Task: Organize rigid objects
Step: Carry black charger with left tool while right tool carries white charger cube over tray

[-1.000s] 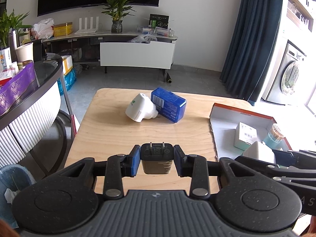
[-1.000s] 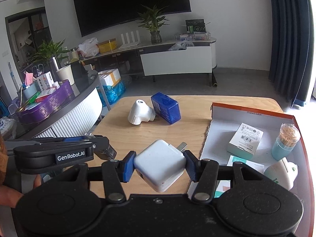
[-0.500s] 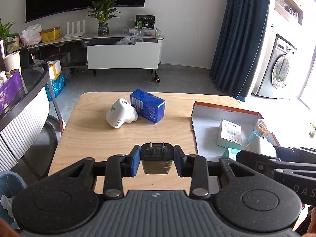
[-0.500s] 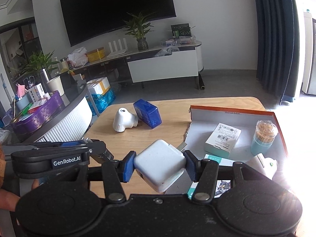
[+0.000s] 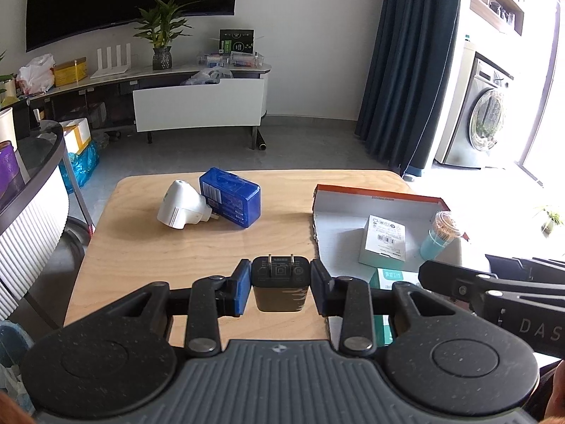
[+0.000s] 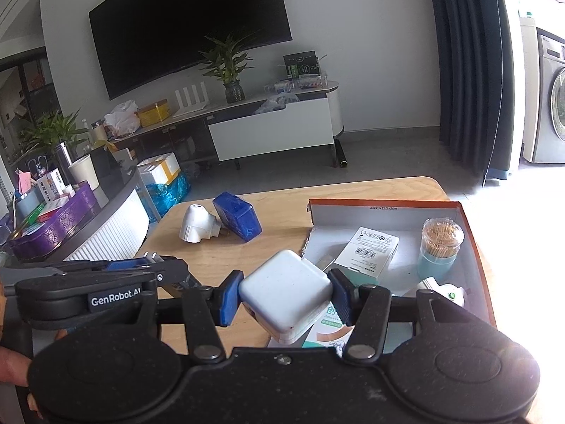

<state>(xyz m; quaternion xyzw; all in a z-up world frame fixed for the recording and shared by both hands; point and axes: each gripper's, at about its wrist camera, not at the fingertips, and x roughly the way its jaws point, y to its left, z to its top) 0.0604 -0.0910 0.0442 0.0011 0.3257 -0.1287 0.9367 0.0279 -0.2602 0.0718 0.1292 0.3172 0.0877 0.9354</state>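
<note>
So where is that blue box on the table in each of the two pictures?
Left wrist view: the blue box lies left of centre, touching the white plug-in device.
Right wrist view: the blue box lies left of centre, above the held white charger.
Shared landmark: the orange-edged tray, to its right.

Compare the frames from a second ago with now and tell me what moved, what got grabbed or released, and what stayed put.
Nothing was grabbed or released. Both claws have swung rightward toward the open box: in both views it has slid left, and the right claw now holds the white charger over its near-left corner. The left claw still clamps the black adapter. The white plug and blue box stay touching on the table; the box's contents look unmoved.
</note>
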